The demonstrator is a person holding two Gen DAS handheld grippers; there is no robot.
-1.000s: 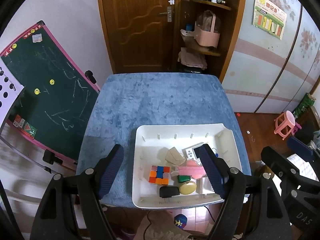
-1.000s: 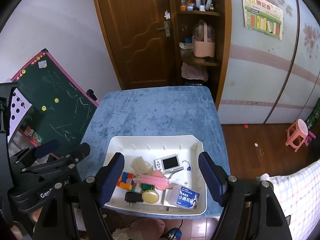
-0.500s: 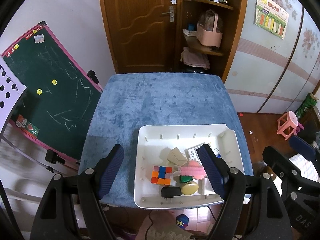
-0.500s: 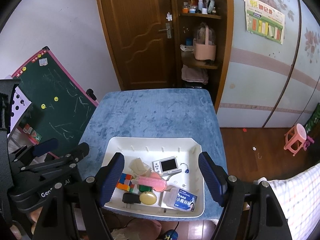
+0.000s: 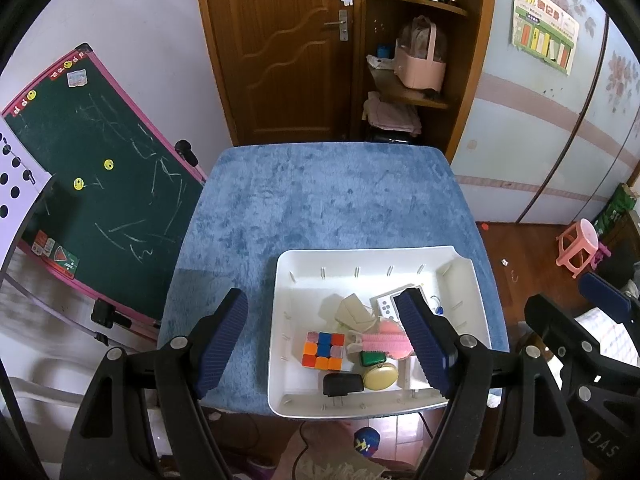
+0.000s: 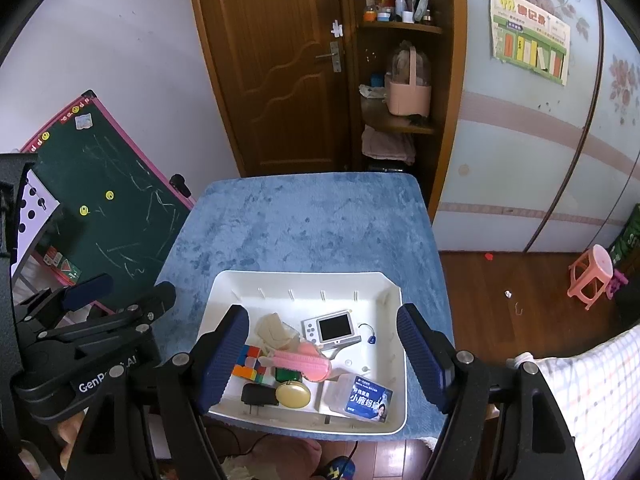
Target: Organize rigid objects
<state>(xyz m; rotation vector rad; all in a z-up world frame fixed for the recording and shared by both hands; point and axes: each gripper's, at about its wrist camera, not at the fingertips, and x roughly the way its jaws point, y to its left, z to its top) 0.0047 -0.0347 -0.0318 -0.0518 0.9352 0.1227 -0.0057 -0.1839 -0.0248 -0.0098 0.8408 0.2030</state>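
Note:
A white tray [image 5: 464,280] sits on the near right of the blue table [image 5: 320,200]. It holds a colour cube [image 5: 324,350], a pink brush [image 5: 390,340], a green box [image 5: 373,357], a yellow oval case [image 5: 380,376], a black charger [image 5: 342,384], a beige piece [image 5: 352,312] and a small white screen device [image 6: 332,328]. A clear box with a blue label [image 6: 362,396] lies in the tray's [image 6: 304,278] near right corner. My left gripper [image 5: 322,344] hovers open above the tray's left part, holding nothing. Over the tray's middle, my right gripper [image 6: 323,356] is open and empty too.
A green chalkboard [image 5: 100,184] leans left of the table. Behind it are a wooden door [image 5: 288,48] and corner shelves [image 5: 412,92]. A pink stool [image 5: 580,248] stands on the wood floor at right. The table's far half is bare blue cloth.

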